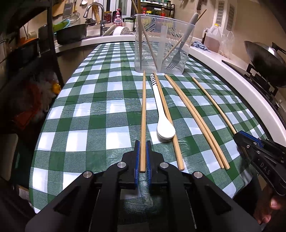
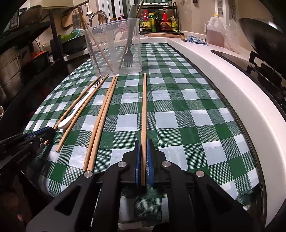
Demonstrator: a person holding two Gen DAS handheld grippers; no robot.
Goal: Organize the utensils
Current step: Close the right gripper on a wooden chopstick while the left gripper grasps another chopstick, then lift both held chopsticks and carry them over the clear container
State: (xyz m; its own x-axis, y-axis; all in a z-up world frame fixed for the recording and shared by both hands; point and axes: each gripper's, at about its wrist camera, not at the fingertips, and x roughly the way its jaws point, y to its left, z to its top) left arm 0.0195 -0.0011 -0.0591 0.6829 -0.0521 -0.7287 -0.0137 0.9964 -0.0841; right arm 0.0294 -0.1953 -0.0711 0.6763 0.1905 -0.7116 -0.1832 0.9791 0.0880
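My left gripper (image 1: 143,142) is shut on the near part of a wooden chopstick (image 1: 143,107) that runs away from me toward the clear plastic container (image 1: 162,42). My right gripper (image 2: 143,141) is shut on another single chopstick (image 2: 144,107), the rightmost one. Between them on the green checked cloth lie a white spoon (image 1: 165,132) with a striped handle, one chopstick (image 1: 166,114) beside it, and a touching pair of chopsticks (image 1: 194,117). The container holds a grey-handled fork (image 1: 176,58) and a few chopsticks. Each view shows the other gripper at its edge: right gripper (image 1: 238,136), left gripper (image 2: 51,130).
A white counter edge (image 2: 223,92) curves along the right, with a stove and a dark wok (image 1: 264,53) beyond it. A sink with a tap (image 1: 94,10) and pans lies at the far left. A black shelf frame (image 1: 53,53) stands left of the table.
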